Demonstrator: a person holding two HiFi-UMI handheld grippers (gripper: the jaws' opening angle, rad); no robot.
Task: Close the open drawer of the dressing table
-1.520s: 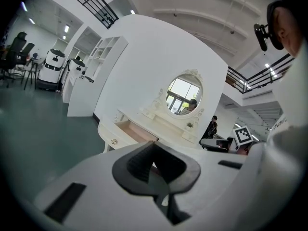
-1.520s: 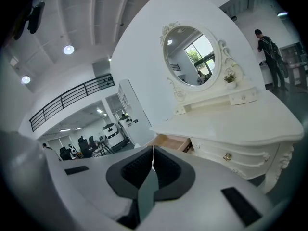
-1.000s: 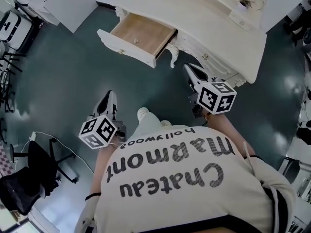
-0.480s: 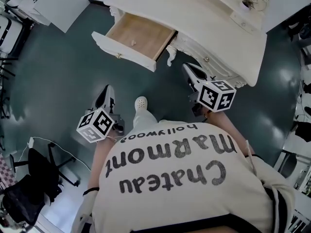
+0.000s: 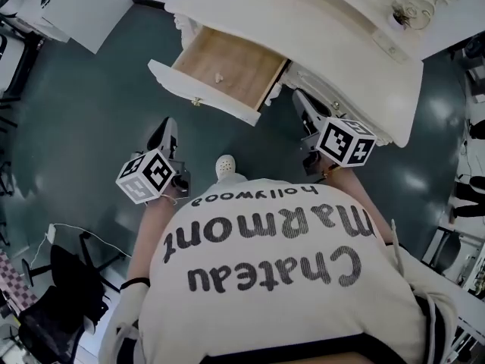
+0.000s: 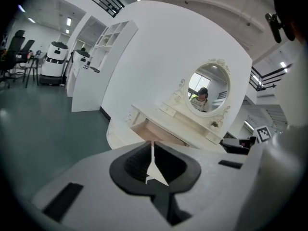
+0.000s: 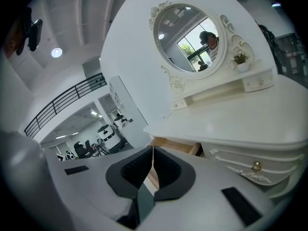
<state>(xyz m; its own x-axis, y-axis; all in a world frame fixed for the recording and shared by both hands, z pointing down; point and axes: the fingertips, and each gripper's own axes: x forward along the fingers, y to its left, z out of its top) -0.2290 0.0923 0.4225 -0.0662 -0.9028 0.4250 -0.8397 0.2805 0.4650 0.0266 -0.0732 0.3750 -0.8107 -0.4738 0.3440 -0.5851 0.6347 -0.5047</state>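
The white dressing table (image 5: 341,44) stands at the top of the head view, its wooden drawer (image 5: 227,67) pulled out to the left, with a white front panel (image 5: 204,101) and a small brass knob. My left gripper (image 5: 165,130) is shut and empty, on the near side of the drawer front and apart from it. My right gripper (image 5: 301,99) is also shut and empty, close to the table's front beside the drawer's right corner. The left gripper view shows shut jaws (image 6: 151,147) pointing at the open drawer (image 6: 156,131). The right gripper view shows shut jaws (image 7: 152,154) just before the drawer (image 7: 178,147).
A small pale item (image 5: 218,77) lies inside the drawer. An oval mirror (image 7: 190,37) and a little plant (image 7: 240,59) sit on the table. A black office chair (image 5: 64,279) and a floor cable are at lower left; a white cabinet (image 5: 79,2) is at upper left.
Both grippers have moved forward toward the dressing table, the left one farther. The drawer stays open. Both jaws stay shut.
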